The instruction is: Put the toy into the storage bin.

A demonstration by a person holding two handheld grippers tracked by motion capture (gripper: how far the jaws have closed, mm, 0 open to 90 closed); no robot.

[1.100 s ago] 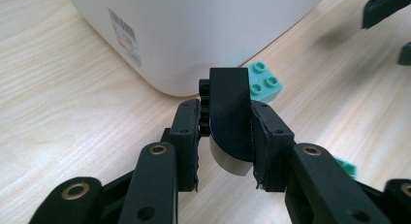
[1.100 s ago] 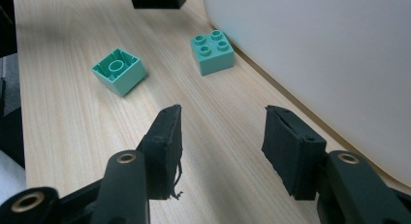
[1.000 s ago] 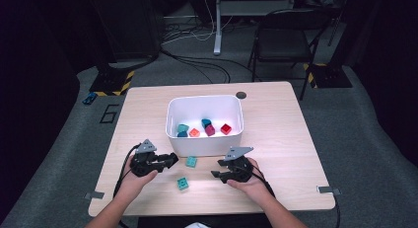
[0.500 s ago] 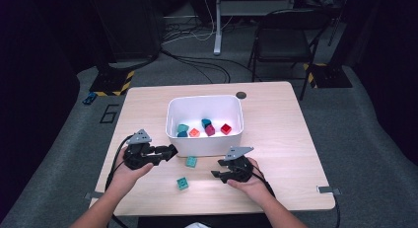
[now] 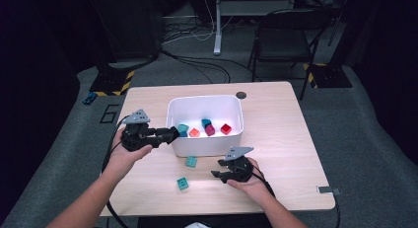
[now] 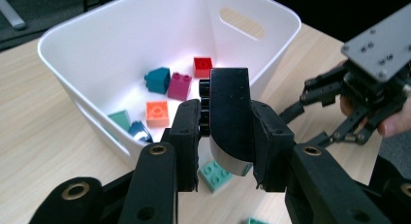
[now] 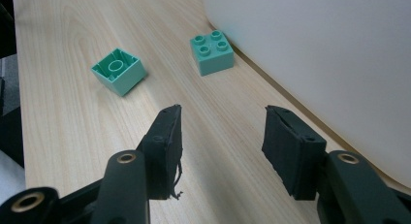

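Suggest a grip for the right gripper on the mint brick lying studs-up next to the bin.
Take the studs-up mint brick by its two flat side walls, coming straight down from above. It sits square on the table with studs on top. The white bin stands close behind it, so probably close across the pair of walls that keeps both pads of the open right gripper off the bin.

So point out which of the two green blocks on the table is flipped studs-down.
The green block farther from the bin: its hollow underside faces up; the other block shows studs.

Black chair, floor cables, blue toy car
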